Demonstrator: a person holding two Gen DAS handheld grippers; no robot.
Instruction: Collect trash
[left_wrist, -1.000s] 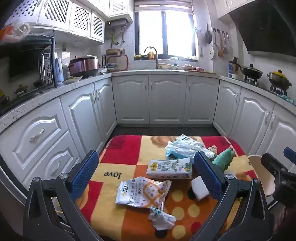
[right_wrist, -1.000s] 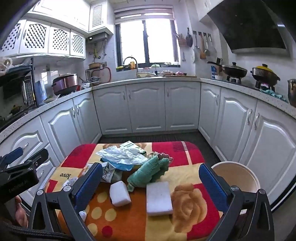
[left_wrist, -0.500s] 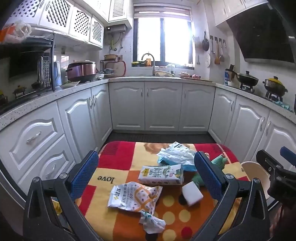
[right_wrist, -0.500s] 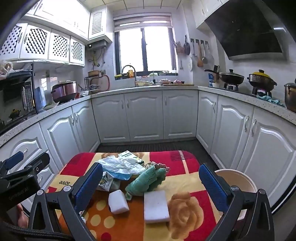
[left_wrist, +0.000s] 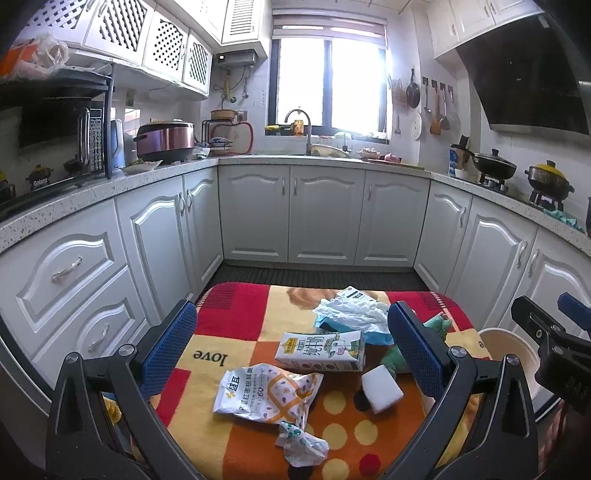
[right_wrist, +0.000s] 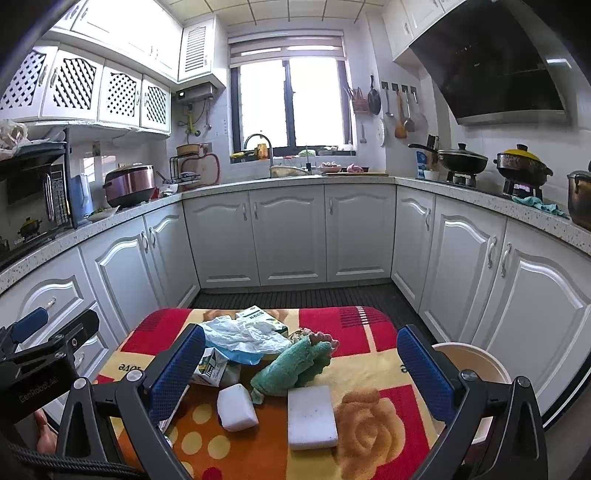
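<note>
On the table: milk carton (left_wrist: 320, 350), snack bag (left_wrist: 266, 397), wrappers (left_wrist: 302, 445), sponges (right_wrist: 312, 417).
Bin (right_wrist: 476, 362): beside table's right edge, contents unseen.
Left gripper (left_wrist: 291, 354): jaws apart, empty.
Right gripper (right_wrist: 301, 367): jaws apart, empty.

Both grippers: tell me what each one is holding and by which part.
Nothing is held. The left gripper and the right gripper are both open and empty, above the red, orange and yellow patterned blanket.
</note>
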